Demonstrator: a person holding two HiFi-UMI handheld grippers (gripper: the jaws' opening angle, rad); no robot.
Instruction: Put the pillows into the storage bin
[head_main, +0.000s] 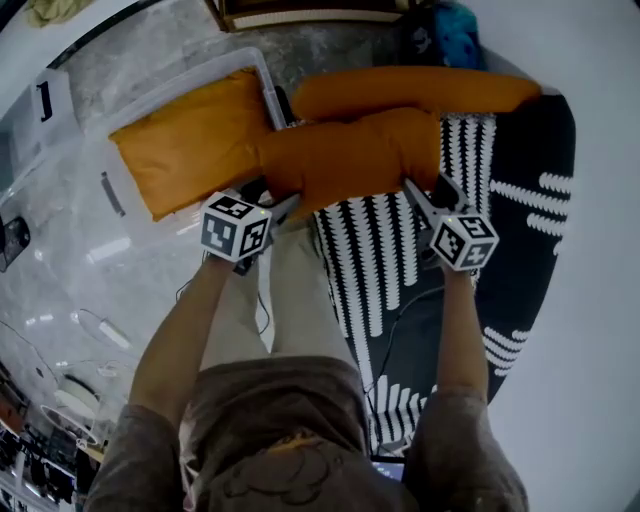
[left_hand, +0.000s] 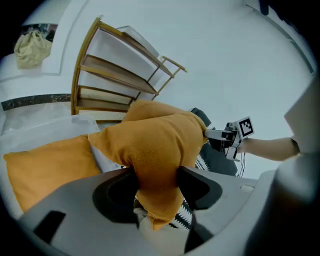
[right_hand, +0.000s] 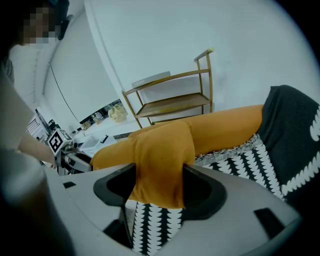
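Left gripper (head_main: 282, 207) and right gripper (head_main: 420, 190): jaws part-way closed, each clamped on one end of the orange pillow (head_main: 350, 155). The pillow hangs between them, its left end at the edge of the storage bin (head_main: 258, 65), which holds a second pillow (head_main: 190, 140)

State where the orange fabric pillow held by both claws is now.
Head view, centre: the orange fabric pillow hangs between left claw and right claw, just right of the clear plastic storage bin.
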